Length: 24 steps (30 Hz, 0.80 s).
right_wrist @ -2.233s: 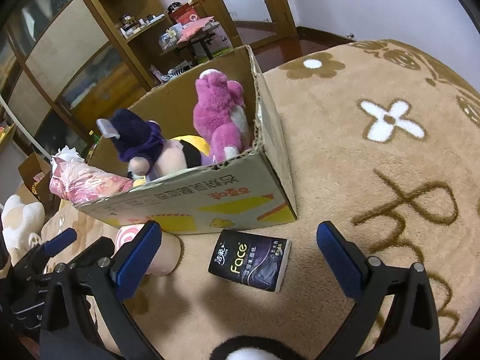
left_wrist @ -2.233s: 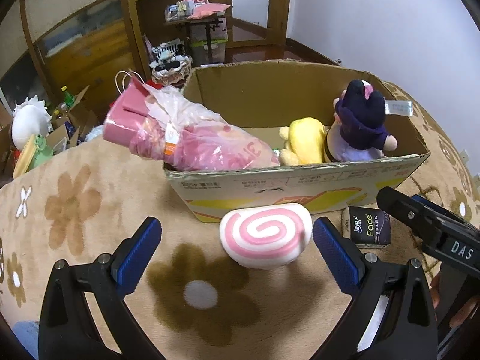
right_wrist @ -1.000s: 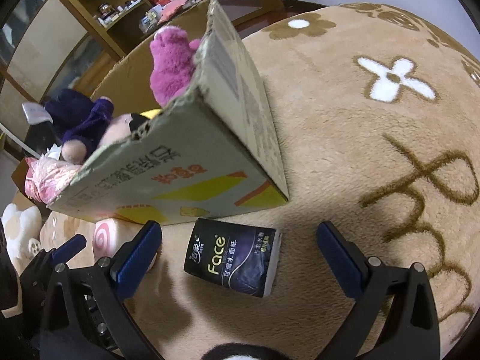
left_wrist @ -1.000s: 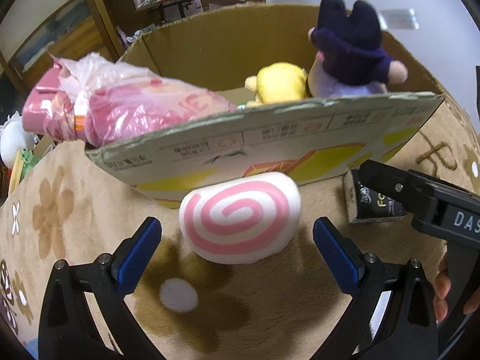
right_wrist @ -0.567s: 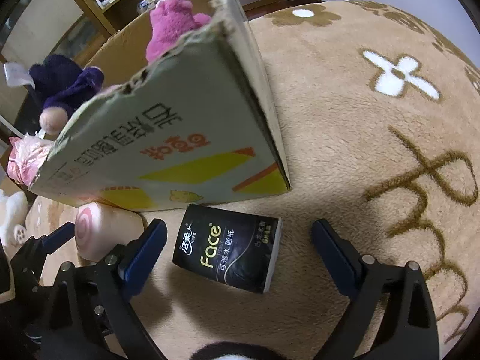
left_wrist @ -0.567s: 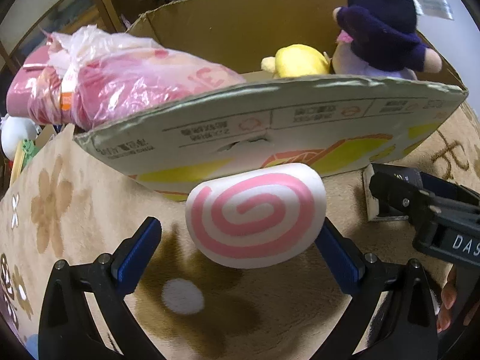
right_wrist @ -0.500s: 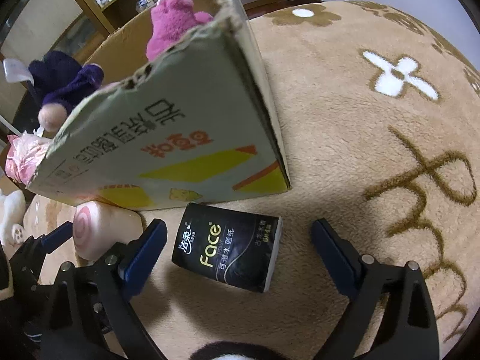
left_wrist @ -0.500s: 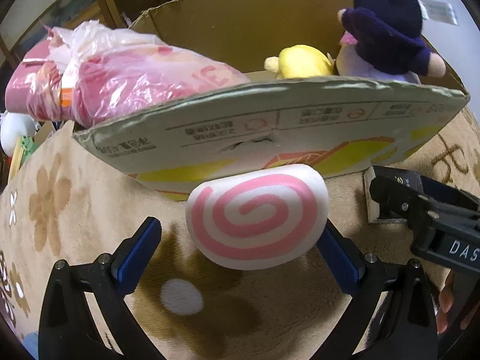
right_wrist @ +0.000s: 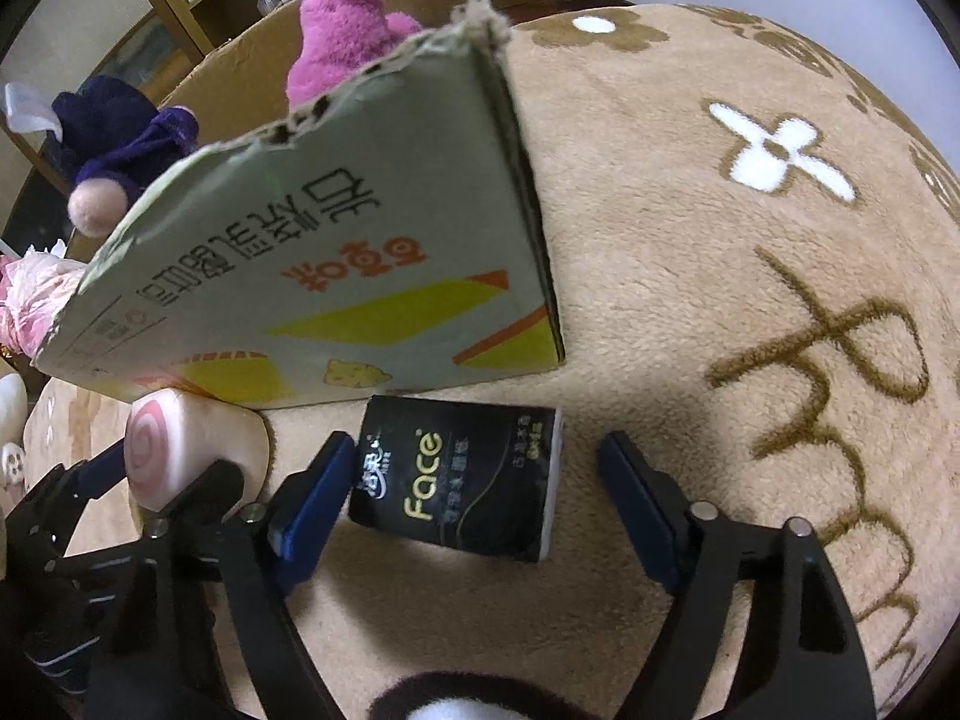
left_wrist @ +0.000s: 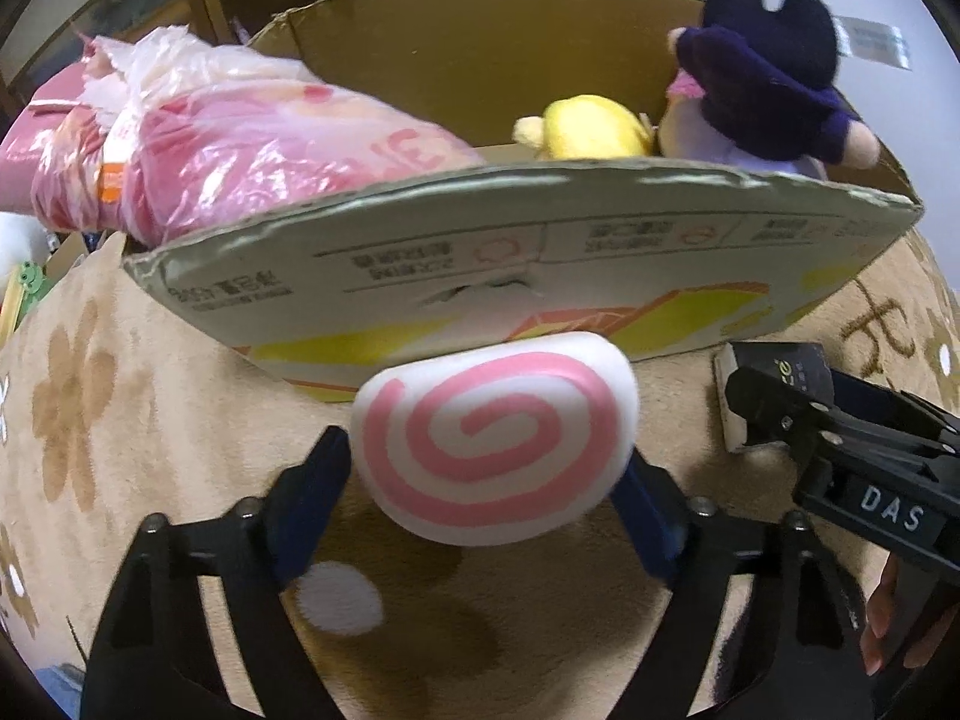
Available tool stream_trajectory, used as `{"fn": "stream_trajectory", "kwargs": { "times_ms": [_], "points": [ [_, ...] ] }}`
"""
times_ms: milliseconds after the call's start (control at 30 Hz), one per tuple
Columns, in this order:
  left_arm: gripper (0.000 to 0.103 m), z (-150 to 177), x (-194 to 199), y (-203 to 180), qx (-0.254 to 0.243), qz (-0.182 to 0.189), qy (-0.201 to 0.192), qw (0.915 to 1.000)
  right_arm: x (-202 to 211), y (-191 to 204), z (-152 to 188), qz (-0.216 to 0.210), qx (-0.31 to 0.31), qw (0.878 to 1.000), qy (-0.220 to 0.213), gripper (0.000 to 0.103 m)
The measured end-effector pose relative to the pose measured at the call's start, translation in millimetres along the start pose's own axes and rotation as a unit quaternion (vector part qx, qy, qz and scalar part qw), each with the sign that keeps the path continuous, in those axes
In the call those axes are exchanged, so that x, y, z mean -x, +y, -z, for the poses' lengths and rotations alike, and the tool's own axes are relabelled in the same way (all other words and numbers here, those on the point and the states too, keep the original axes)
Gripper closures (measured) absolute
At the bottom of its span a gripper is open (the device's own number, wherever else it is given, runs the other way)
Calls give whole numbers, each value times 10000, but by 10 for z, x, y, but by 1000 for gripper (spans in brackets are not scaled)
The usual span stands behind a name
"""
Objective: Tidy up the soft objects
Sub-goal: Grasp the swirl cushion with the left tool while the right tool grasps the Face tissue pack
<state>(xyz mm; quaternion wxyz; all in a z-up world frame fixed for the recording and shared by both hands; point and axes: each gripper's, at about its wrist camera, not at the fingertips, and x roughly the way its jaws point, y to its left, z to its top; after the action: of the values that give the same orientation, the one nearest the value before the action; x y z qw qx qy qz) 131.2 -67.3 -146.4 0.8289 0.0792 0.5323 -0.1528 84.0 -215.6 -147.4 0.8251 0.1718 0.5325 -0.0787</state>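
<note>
A white plush roll with a pink swirl lies on the rug in front of the cardboard box. My left gripper straddles it, jaws closing, blue pads touching both of its ends. In the right wrist view a black tissue pack marked "Face" lies on the rug by the box's corner. My right gripper is around the pack with its jaws closing. Its left pad meets the pack's edge and a gap remains on the right. The roll also shows there at the left.
Inside the box are a dark purple plush, a yellow plush, a pink item in plastic and a magenta plush. A beige flowered rug spreads out to the right. A person's fingers hold the right gripper.
Both pairs of jaws have narrowed, the left onto the swirl roll and the right around the tissue pack. Both grippers have moved closer to the box and the rug.
</note>
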Motion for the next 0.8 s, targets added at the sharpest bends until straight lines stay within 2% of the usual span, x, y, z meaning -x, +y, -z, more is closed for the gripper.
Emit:
{"fn": "stream_trajectory", "kwargs": {
  "times_ms": [100,167,233,533,800],
  "points": [
    [37,16,35,-5,-59,-30,-67,10000,41,-34,3,-112,-79,9999,-3,35],
    [45,17,48,21,-74,-24,-100,9999,87,-78,13,-205,-143,9997,-6,36],
    [48,35,59,14,-43,8,-107,9999,109,-64,37,-219,-129,9997,-38,37],
    [57,187,201,85,76,-40,-144,9999,246,6,140,-348,70,9990,-271,39],
    [57,292,406,70,39,-192,-359,9992,601,60,236,-438,286,9962,-694,39]
  ]
}}
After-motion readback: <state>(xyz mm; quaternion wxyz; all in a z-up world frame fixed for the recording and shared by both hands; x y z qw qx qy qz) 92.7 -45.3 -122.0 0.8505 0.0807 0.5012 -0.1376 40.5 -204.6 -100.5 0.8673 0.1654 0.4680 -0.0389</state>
